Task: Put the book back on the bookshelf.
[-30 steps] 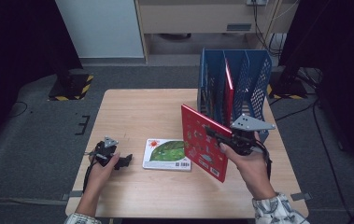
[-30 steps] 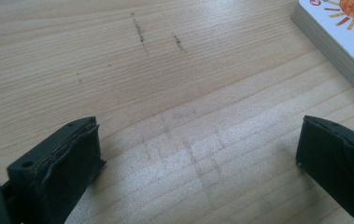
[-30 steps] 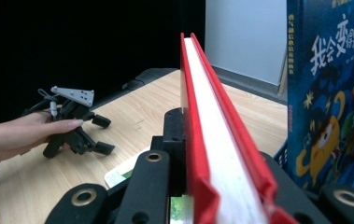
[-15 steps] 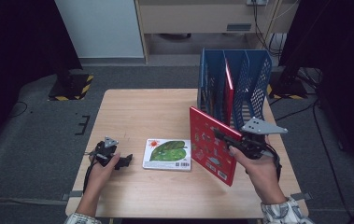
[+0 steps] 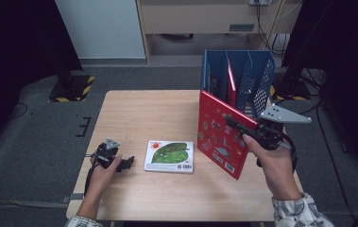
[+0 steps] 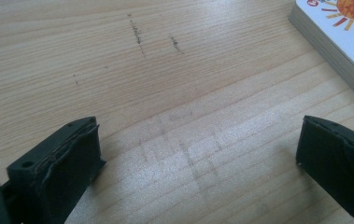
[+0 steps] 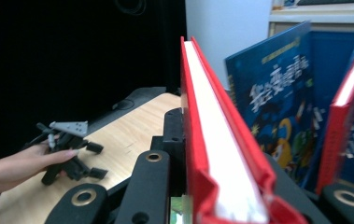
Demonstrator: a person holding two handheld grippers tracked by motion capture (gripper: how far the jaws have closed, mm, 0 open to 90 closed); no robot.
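Note:
A large red book [image 5: 220, 136] stands upright and tilted in the air above the table's right side, with my right gripper [image 5: 235, 125] shut on its edge. In the right gripper view the red book [image 7: 214, 140] runs edge-on between the black jaws toward the blue slotted rack [image 5: 254, 75]. That rack holds a blue picture book [image 7: 272, 100] and a thin red book [image 7: 345, 126]. A smaller book with a green leaf cover [image 5: 169, 156] lies flat mid-table. My left gripper [image 5: 125, 162] rests open on the wood to its left, its jaws wide apart with nothing between them [image 6: 193, 168].
The wooden table [image 5: 143, 113] has bare room at its far left half. The rack stands at the far right corner. Dark stands and cables surround the table on the grey floor. The leaf book's corner [image 6: 338, 42] lies just beyond the left jaws.
My right gripper has carried the red book upward and to the right, closer to the rack. The left gripper and the leaf book have stayed in place.

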